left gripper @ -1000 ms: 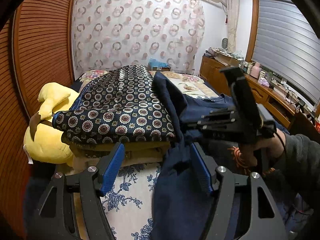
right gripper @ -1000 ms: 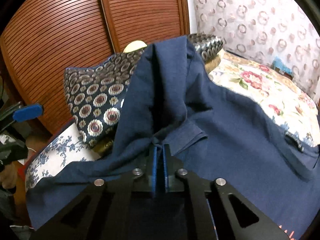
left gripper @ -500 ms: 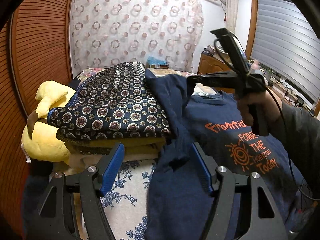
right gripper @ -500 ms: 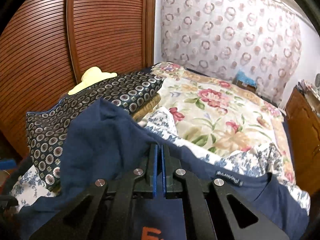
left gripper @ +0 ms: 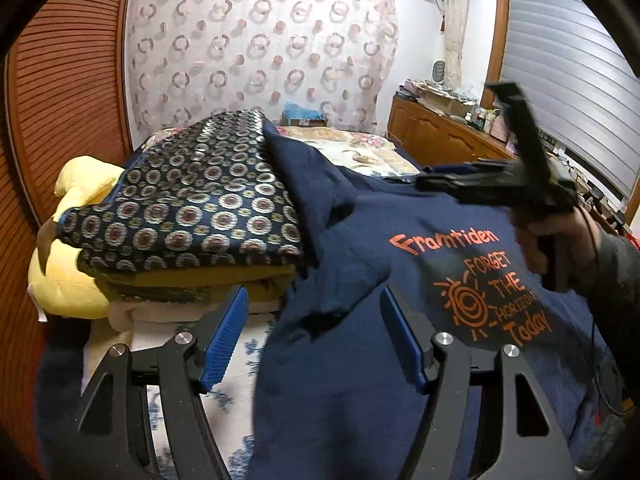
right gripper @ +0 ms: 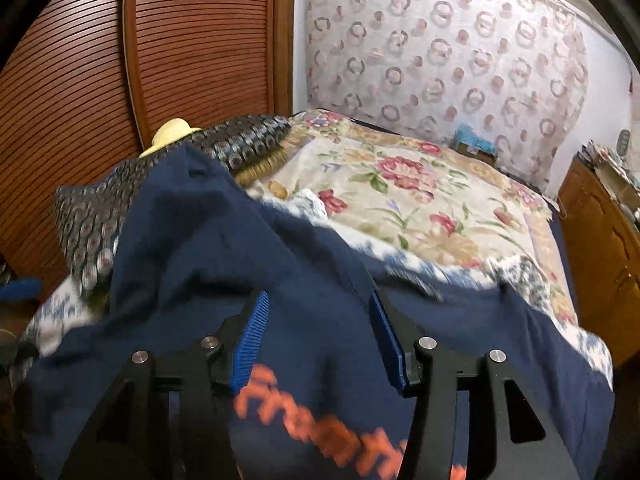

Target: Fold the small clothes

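A navy T-shirt (left gripper: 400, 280) with orange print lies spread on the bed, print up; one sleeve is draped up onto a stack of folded clothes. It also shows in the right wrist view (right gripper: 248, 264). My left gripper (left gripper: 314, 336) is open and empty, just above the shirt's left side near the sleeve. My right gripper (right gripper: 316, 340) is open and empty above the shirt's chest, near the collar. The right gripper also shows in the left wrist view (left gripper: 436, 178), held by a hand over the shirt.
A stack of folded clothes topped by a circle-patterned cloth (left gripper: 192, 208) sits left of the shirt, with a yellow plush toy (left gripper: 68, 280) behind it. A floral bedspread (right gripper: 420, 196) covers the bed. A slatted wooden wardrobe (right gripper: 160, 40) stands left, a wooden dresser (left gripper: 444, 136) right.
My right gripper was shut on the shirt and pulled it rightwards, spreading it flat. It has now opened and let the shirt go. The left gripper stayed open.
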Demonstrator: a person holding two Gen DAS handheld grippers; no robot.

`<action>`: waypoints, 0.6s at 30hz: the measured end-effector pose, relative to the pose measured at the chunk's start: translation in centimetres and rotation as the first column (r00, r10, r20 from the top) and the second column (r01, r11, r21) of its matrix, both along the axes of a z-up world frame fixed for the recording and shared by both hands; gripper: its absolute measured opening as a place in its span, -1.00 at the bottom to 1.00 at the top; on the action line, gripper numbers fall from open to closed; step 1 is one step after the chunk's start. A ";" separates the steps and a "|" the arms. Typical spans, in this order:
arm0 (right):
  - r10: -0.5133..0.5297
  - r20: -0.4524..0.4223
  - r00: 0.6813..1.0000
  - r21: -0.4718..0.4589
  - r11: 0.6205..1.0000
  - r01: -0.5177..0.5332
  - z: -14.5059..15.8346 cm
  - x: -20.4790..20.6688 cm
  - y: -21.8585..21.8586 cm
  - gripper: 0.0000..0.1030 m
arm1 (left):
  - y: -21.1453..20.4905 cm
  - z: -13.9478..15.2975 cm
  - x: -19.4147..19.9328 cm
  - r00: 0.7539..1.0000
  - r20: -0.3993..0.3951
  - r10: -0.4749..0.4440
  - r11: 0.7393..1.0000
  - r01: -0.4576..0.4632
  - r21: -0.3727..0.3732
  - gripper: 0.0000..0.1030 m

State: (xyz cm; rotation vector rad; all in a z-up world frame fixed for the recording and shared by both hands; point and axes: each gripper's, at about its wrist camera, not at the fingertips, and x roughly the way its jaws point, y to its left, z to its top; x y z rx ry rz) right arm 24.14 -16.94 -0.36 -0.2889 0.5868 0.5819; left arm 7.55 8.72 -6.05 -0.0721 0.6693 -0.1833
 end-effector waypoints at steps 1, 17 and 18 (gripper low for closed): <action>-0.008 -0.001 1.000 -0.004 1.000 0.008 0.0 -0.4 -0.8 0.05 | -0.3 0.0 0.1 1.000 -0.002 -0.004 1.000 0.004 0.002 0.35; -0.217 0.006 0.976 0.047 0.975 0.216 0.2 -9.8 -14.8 0.07 | -4.6 -1.1 2.0 0.995 -0.065 -0.076 0.996 0.079 0.049 0.35; -0.241 0.006 0.970 0.041 0.970 0.241 -0.1 -10.3 -15.8 0.07 | -4.9 -1.3 2.3 0.994 -0.072 -0.081 0.995 0.085 0.052 0.35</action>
